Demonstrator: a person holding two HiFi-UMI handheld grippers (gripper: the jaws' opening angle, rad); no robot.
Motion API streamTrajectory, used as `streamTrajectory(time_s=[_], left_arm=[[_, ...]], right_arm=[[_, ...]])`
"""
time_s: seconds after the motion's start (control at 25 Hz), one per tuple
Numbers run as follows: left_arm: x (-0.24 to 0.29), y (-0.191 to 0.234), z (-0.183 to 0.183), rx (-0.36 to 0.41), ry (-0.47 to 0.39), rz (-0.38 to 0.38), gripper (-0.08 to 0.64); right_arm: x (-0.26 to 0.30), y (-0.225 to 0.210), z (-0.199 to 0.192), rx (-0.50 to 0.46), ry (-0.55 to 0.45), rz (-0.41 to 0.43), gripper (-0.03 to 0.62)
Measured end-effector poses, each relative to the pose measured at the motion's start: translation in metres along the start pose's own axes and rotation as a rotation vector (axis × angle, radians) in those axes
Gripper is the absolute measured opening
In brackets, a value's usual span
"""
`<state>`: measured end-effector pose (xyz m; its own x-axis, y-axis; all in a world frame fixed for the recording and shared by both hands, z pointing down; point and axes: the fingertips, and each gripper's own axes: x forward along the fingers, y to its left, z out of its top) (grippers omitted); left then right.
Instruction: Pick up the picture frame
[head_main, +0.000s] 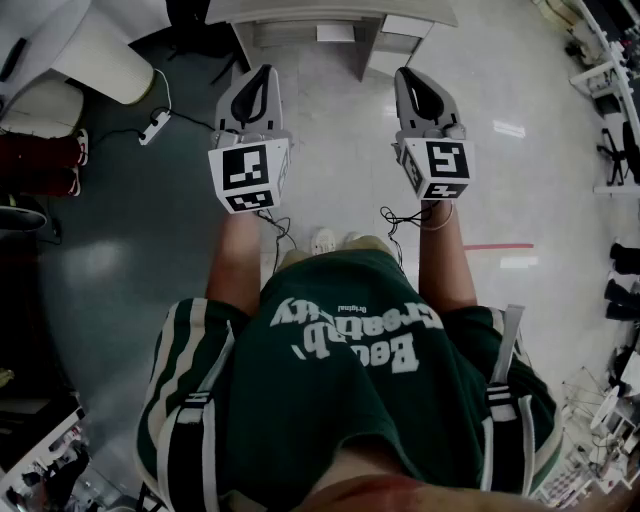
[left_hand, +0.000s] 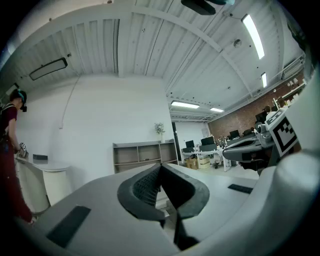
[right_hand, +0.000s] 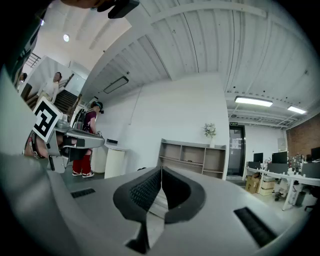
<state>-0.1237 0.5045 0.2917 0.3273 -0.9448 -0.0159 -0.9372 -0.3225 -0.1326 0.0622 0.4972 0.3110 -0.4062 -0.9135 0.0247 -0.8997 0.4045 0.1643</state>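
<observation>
No picture frame shows in any view. In the head view I hold both grippers level in front of my body, above the floor. My left gripper (head_main: 262, 72) is shut, its tips touching with nothing between them; the left gripper view shows the same tips (left_hand: 160, 167) closed. The right gripper (head_main: 408, 74) is shut too, and in the right gripper view its tips (right_hand: 161, 171) meet with nothing held. Both point toward a low open shelf unit (left_hand: 144, 155) (right_hand: 192, 157) against a white wall.
A white cabinet base (head_main: 330, 30) stands straight ahead on the floor. A round white counter (right_hand: 116, 160) and a person in a dark red top (right_hand: 87, 142) are at the left. Office desks (left_hand: 210, 155) stand at the right. A power strip (head_main: 153, 127) lies on the floor.
</observation>
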Motion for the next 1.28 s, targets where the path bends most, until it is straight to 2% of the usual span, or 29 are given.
streamTrajectory(time_s=[0.8,1.04,1.28], left_arm=[[0.014,0.009,0.001,0.01,-0.009,-0.029,0.018],[0.049,0.009,-0.004,0.03,-0.006,-0.048,0.018],[0.109,0.02,-0.018,0.043,0.022,-0.05,0.018]], right_arm=[[0.004,-0.003,0.004,0.009,-0.015,-0.036,0.034],[0.03,-0.022,-0.005,0.021,-0.015,-0.038,0.034],[0.087,-0.049,-0.017,0.039,-0.011,-0.02,0.034]])
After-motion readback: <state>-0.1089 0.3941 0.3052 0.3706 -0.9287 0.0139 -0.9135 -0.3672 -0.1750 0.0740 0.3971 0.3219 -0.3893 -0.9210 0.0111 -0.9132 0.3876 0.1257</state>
